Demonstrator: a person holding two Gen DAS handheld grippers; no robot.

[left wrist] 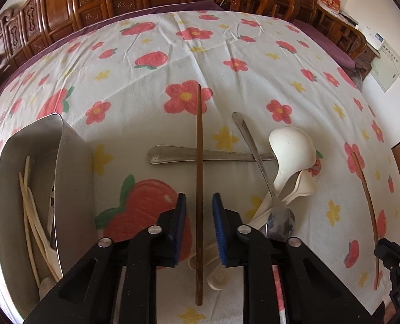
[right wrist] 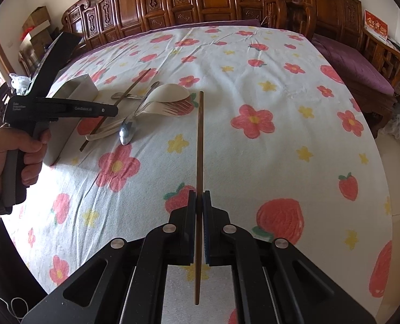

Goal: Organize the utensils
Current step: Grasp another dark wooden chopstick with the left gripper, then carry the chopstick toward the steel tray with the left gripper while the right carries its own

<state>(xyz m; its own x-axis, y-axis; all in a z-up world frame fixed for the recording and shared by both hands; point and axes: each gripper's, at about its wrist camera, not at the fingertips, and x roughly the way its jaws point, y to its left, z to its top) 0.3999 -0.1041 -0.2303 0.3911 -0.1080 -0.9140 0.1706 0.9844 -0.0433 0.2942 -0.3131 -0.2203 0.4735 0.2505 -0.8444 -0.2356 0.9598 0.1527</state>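
Chopsticks are the business in hand: two brown ones, one at each gripper. The right gripper (right wrist: 199,202) is clenched on a brown chopstick (right wrist: 200,145), pads pressed to both sides of it, the stick running forward over the flowered cloth (right wrist: 267,162) to the right of the other utensils. The left gripper (left wrist: 199,202) stands released, its blue pads (left wrist: 218,224) apart on either side of a second brown chopstick (left wrist: 199,145), with a clear gap showing between pad and stick. That stick lies across a metal spoon handle (left wrist: 173,156) in the loose pile.

At the far left of the left wrist view sits a metal holder (left wrist: 73,162), with pale chopsticks (left wrist: 24,189) already inside it, so sorting looks partly done. Still out on the cloth, just right of the second chopstick, are a white ladle (left wrist: 291,151), a small metal spoon (left wrist: 279,222) and some pale plastic pieces under them; the right wrist view shows a pale fork (right wrist: 167,108) there too.

The step, as I judge it, is gathering the brown pair. Next, the left pads need to close squarely on the stick and lift it straight up, so it does not drag the spoon handle beneath. Both sticks then want carrying left to the holder and tipping in end first.
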